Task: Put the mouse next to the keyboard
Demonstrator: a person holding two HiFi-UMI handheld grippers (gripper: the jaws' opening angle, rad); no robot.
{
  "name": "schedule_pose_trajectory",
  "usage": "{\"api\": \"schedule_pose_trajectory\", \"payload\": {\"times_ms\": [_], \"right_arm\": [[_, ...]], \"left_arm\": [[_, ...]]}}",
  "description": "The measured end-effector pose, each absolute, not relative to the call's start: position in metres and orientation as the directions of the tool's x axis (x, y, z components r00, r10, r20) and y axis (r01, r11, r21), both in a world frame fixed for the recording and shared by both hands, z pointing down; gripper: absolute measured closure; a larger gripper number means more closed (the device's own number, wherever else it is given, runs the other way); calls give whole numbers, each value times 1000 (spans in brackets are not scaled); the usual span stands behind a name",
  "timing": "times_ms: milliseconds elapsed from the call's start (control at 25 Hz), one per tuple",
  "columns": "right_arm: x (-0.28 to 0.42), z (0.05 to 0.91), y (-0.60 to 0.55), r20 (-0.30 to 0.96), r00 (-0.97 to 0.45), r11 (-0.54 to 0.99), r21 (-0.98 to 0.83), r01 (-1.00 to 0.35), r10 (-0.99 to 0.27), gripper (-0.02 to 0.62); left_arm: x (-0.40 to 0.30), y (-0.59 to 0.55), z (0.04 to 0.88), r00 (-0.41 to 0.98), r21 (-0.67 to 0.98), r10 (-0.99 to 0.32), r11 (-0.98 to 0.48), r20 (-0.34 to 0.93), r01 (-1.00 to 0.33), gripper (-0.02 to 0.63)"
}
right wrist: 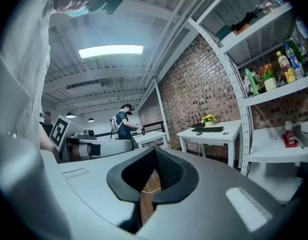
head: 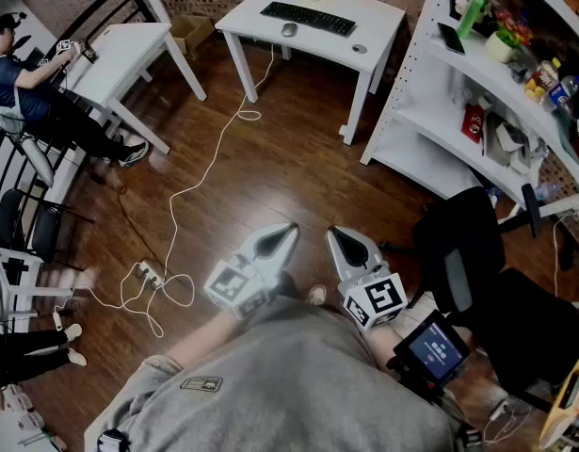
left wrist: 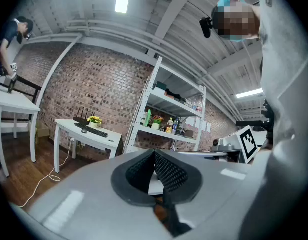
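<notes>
A white desk (head: 364, 22) stands far ahead across the wooden floor. A black keyboard (head: 308, 17) lies on it, with a grey mouse (head: 289, 29) just in front of the keyboard's left part. My left gripper (head: 287, 230) and right gripper (head: 334, 234) hover side by side close to my body, far from the desk, both shut and holding nothing. In the left gripper view the shut left gripper (left wrist: 155, 155) points level, with the keyboard (left wrist: 96, 131) small in the distance. The right gripper (right wrist: 155, 151) also faces the keyboard (right wrist: 213, 129) and the mouse (right wrist: 199, 133).
White shelves (head: 477, 92) full of small items line the right side, and a black office chair (head: 458, 252) stands close at my right. A white cable (head: 204, 177) runs over the floor to a power strip (head: 150, 273). A person (head: 16, 73) sits at a second white table (head: 120, 50).
</notes>
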State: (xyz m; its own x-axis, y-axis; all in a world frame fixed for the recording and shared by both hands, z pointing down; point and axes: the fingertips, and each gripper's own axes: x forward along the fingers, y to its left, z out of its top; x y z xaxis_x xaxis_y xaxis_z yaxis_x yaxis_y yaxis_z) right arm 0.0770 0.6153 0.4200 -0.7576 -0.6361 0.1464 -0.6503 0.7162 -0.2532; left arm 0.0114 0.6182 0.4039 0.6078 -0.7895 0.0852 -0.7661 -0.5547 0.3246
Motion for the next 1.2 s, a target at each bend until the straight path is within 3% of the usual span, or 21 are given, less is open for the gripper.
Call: {"api": "schedule_pose_trajectory", "payload": {"times_ms": [520,1200], "right_arm": [[69,432,522,182,-732,696,-229,-681,-656,582],[-21,423,286,187,-626,598,-190,-779,-757,582]], "left_arm": [[-4,520,420,620,343,-780,-562,83,-753,609],[-115,280,413,690,322,-721,-639,66,-699,609]]}}
